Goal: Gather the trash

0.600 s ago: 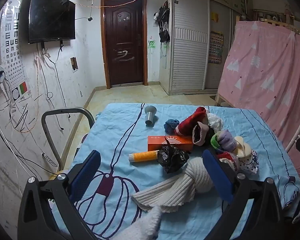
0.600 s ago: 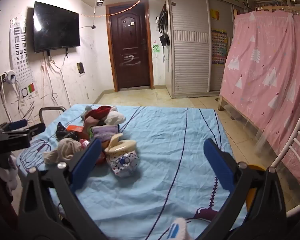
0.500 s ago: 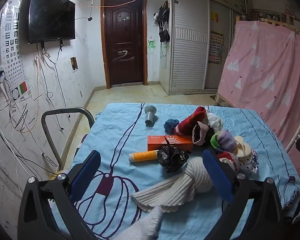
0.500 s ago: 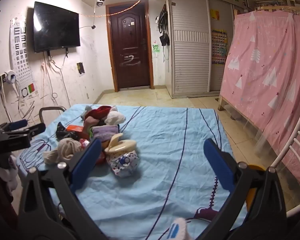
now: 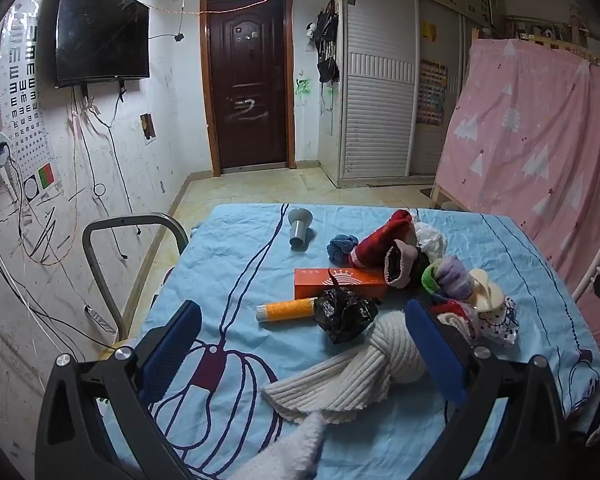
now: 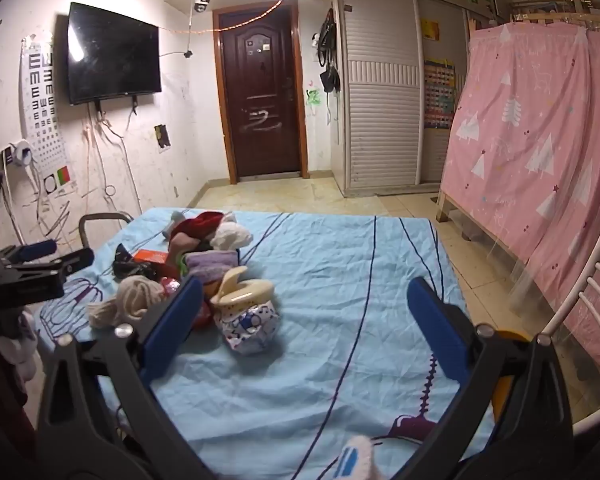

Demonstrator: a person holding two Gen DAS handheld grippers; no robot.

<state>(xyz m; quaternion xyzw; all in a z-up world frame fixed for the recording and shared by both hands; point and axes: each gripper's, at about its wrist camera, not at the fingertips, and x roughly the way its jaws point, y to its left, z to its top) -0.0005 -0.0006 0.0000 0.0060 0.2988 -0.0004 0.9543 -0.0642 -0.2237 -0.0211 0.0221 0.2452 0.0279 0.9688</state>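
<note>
On the table's blue patterned cloth (image 5: 228,264) lie a crumpled black plastic bag (image 5: 345,314), an orange tube (image 5: 286,309), an orange box (image 5: 338,282) and a grey funnel-shaped cup (image 5: 299,229). Beside them is a heap of socks and cloth (image 5: 440,276), with a cream knitted piece (image 5: 364,372) in front. My left gripper (image 5: 304,356) hovers open above the near side, the black bag just beyond its fingers. My right gripper (image 6: 304,322) is open over bare cloth (image 6: 340,272), with the sock heap (image 6: 216,264) at its left finger. Nothing is held.
A metal chair back (image 5: 134,236) stands at the table's left edge. A white chair (image 6: 588,304) and a pink curtain (image 6: 540,152) are on the right. Beyond the table are tiled floor (image 5: 284,188), a brown door (image 5: 250,92) and a wall television (image 5: 102,30).
</note>
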